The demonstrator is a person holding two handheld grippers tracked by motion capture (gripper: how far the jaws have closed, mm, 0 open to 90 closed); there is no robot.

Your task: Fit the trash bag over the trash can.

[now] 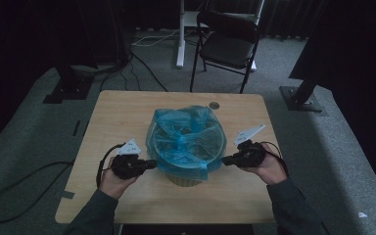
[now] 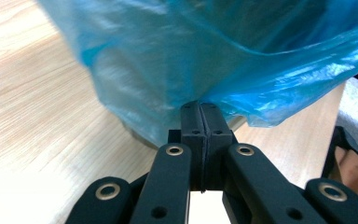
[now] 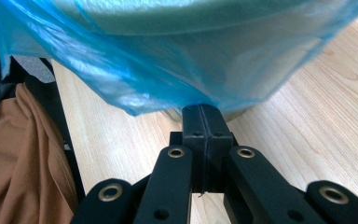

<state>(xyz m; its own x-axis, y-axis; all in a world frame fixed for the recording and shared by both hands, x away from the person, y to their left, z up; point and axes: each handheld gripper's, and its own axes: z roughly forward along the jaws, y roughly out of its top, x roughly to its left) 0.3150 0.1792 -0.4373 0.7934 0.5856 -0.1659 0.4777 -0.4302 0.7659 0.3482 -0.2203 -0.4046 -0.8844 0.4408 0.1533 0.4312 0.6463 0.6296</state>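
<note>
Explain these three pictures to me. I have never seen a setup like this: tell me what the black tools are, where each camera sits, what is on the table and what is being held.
There is no robot here. A person sits at a wooden table with a pair of black hand-held tongs in each hand. The wide picture is taken from above and behind the person: the left tongs are at its left, the right tongs at its right. The two close pictures come from small cameras riding on the tongs, looking along their jaws.

On the table stands a round bin lined with a blue bag whose edge hangs over the rim. Both pairs of tongs are closed, each pinching the bag's hanging edge, one at each side. Behind the table stands a black chair.
</note>
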